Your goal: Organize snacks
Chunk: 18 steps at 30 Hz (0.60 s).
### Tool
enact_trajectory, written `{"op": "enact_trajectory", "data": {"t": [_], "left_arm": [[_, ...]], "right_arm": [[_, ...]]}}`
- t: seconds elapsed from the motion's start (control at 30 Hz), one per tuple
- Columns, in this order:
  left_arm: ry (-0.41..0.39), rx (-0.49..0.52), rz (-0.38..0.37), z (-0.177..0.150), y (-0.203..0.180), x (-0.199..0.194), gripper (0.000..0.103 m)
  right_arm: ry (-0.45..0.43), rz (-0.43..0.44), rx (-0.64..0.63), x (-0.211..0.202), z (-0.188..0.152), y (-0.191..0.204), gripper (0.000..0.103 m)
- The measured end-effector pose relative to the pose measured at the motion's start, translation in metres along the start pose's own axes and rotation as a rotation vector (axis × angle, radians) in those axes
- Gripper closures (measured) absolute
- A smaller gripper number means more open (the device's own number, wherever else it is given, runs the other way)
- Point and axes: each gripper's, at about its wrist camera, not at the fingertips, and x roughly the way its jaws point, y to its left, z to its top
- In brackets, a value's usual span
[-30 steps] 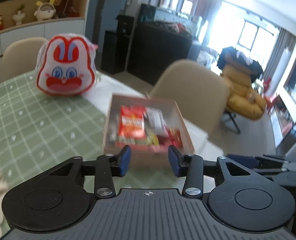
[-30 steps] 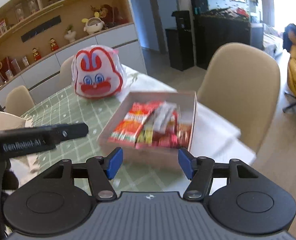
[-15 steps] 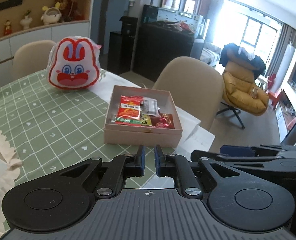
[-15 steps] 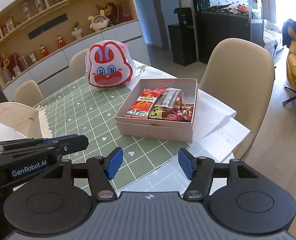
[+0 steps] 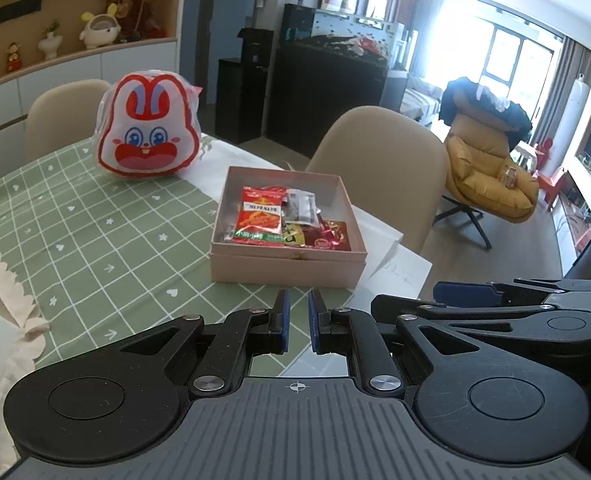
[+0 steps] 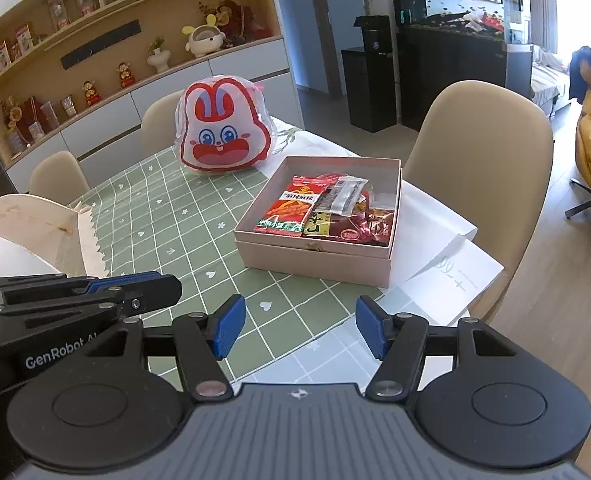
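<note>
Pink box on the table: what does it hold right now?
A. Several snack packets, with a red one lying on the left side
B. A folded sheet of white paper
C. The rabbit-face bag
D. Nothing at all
A. The pink box is open and holds several packets, with the red packet on its left side; the rabbit-face bag stands apart on the tablecloth behind it.

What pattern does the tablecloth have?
The tablecloth is green with a white grid and small white shapes such as hearts; the right wrist view shows it best.
</note>
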Motion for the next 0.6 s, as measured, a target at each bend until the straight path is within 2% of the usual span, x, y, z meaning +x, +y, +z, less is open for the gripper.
{"op": "enact_trajectory", "data": {"t": [0.6], "left_arm": [[0.005, 0.004, -0.030, -0.0018, 0.0033, -0.0012, 0.091]], "right_arm": [[0.004, -0.023, 0.008, 0.0010, -0.0012, 0.0021, 0.041]]}}
